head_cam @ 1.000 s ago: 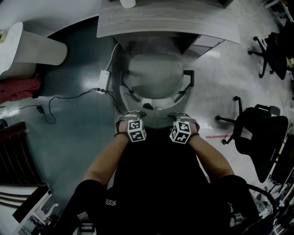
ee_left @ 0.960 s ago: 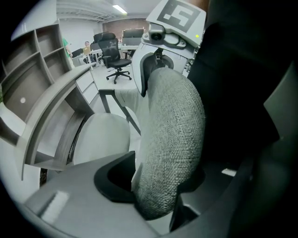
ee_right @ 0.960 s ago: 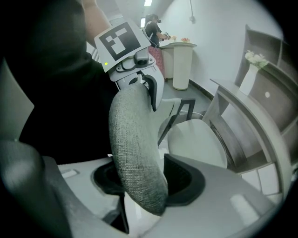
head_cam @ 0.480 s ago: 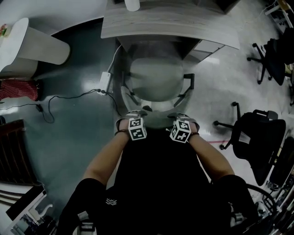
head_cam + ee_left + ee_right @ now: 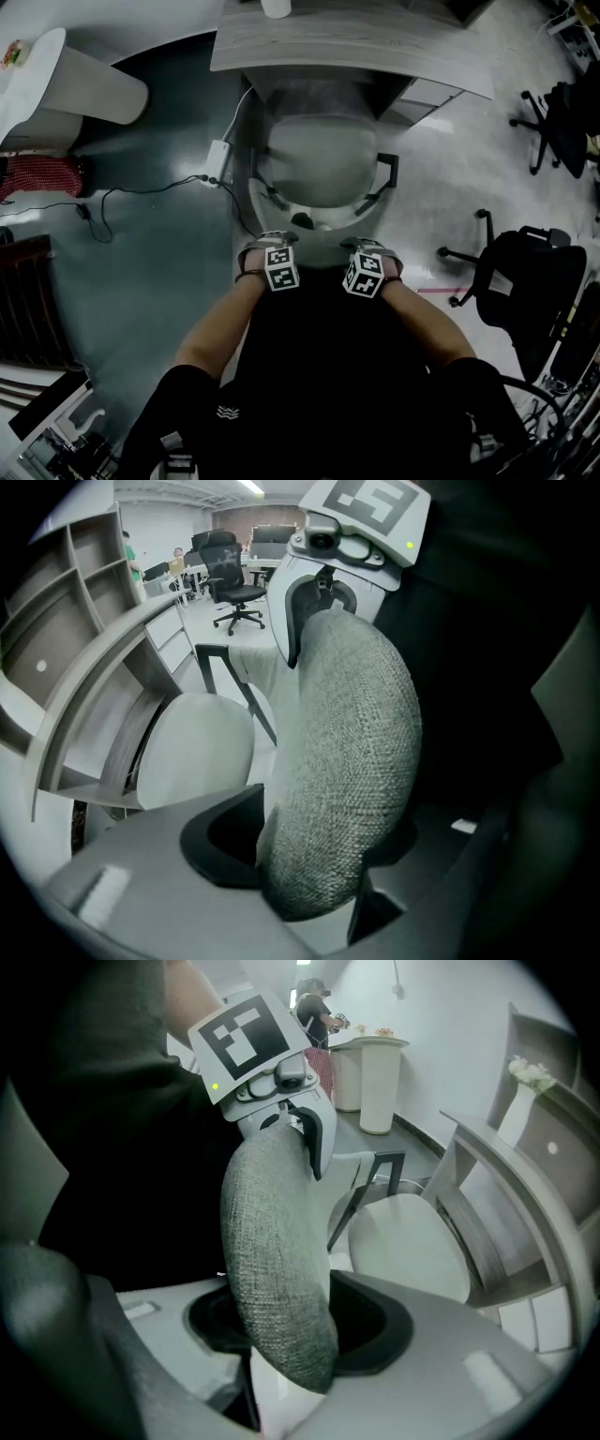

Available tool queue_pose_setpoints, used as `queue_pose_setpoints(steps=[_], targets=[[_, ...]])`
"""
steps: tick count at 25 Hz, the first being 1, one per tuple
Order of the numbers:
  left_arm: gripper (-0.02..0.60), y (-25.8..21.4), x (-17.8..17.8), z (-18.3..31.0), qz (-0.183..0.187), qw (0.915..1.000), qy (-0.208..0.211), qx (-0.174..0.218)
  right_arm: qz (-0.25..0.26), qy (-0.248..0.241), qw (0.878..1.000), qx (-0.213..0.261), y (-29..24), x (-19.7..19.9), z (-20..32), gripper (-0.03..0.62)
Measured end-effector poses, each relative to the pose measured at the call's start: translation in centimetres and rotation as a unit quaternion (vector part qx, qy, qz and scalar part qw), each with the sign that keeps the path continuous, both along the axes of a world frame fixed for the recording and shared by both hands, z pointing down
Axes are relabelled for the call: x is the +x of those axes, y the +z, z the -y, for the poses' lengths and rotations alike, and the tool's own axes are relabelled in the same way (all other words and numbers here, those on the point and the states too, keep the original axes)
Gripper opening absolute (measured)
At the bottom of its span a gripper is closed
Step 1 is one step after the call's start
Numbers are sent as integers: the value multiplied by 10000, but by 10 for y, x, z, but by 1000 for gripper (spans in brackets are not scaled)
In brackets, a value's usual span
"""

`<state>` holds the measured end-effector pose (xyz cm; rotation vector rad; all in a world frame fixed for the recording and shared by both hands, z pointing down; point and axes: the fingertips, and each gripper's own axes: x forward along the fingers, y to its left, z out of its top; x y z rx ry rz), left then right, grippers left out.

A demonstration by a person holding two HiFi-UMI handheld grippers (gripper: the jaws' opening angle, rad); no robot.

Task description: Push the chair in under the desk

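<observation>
The chair has a pale grey seat point(image 5: 319, 159), tucked partly under the wooden desk point(image 5: 375, 47). Its grey fabric backrest point(image 5: 347, 761) rises between both pairs of jaws. My left gripper point(image 5: 272, 241) straddles the backrest's top edge on the left. Its jaws have just been opening; the fabric is still between them, with a gap at the left pad. My right gripper point(image 5: 367, 245) sits on the same edge further right, shut on the backrest point(image 5: 277, 1260). The seat point(image 5: 408, 1241) and the desk edge point(image 5: 525, 1194) lie beyond.
Two black office chairs stand at the right, one near point(image 5: 530, 281) and one farther point(image 5: 558, 112). A white round stand point(image 5: 84, 94) is at the left. A power strip point(image 5: 217, 155) with a cable lies on the floor beside the chair. A white cup point(image 5: 275, 7) stands on the desk.
The head view has shifted a little. Both grippers stay on the top of the backrest, and the chair keeps its place under the desk edge.
</observation>
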<state>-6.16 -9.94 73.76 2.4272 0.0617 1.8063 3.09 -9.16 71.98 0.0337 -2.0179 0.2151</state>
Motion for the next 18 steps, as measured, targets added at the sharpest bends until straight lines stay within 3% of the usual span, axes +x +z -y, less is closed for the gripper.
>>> queue_pose_setpoints(steps=[5,18], targets=[[252,0,1,5,127,9993,-304,176,118,355,9993,98,1,2,0,199],[252,-7,1,35,440,9978,-177,460,282,970,9949,64,-1,3,13,198]])
